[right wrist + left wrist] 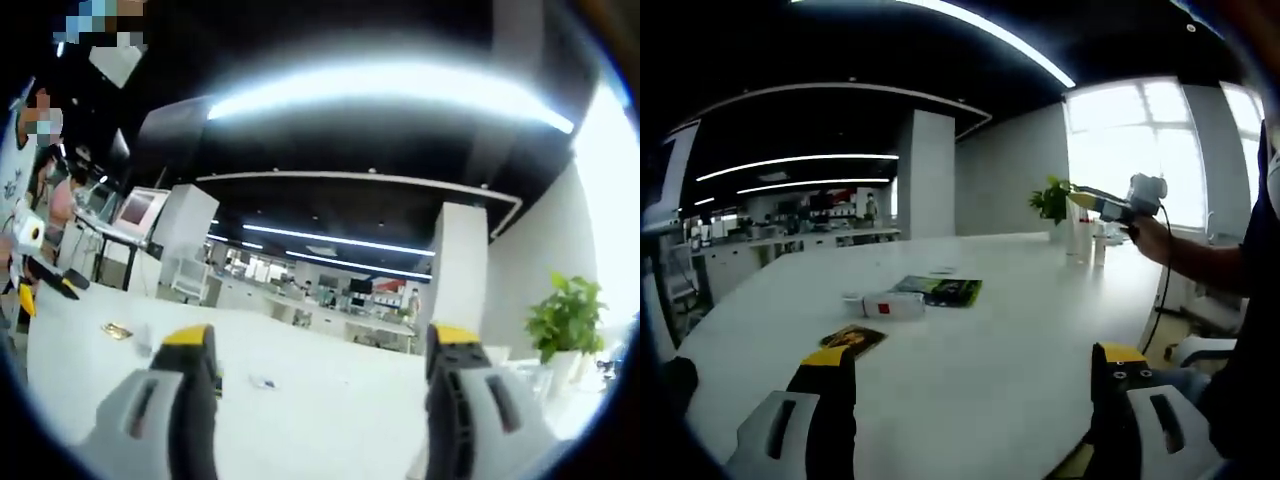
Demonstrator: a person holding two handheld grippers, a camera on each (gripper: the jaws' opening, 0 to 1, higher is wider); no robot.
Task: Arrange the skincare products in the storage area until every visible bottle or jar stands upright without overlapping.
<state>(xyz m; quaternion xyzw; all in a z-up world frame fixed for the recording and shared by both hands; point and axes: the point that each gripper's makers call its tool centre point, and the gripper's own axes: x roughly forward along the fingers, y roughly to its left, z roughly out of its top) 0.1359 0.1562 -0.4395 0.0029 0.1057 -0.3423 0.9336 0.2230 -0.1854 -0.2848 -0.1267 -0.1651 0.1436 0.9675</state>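
In the left gripper view the left gripper [972, 385] hovers over the near edge of a white worktop [990, 330], its jaws spread wide with nothing between them. A cluster of pale skincare bottles [1083, 240] stands upright at the far right corner of the worktop, long axes vertical, just beside a potted plant [1051, 200]. The right gripper [1118, 206], held in a person's hand [1152, 238], is raised above those bottles. Near the middle of the worktop a white box with a red mark [890, 305] lies flat, touching a dark leaflet [945, 290]; a small dark card [852, 340] lies nearer the front. In the right gripper view the right gripper's jaws are also wide apart and hold nothing
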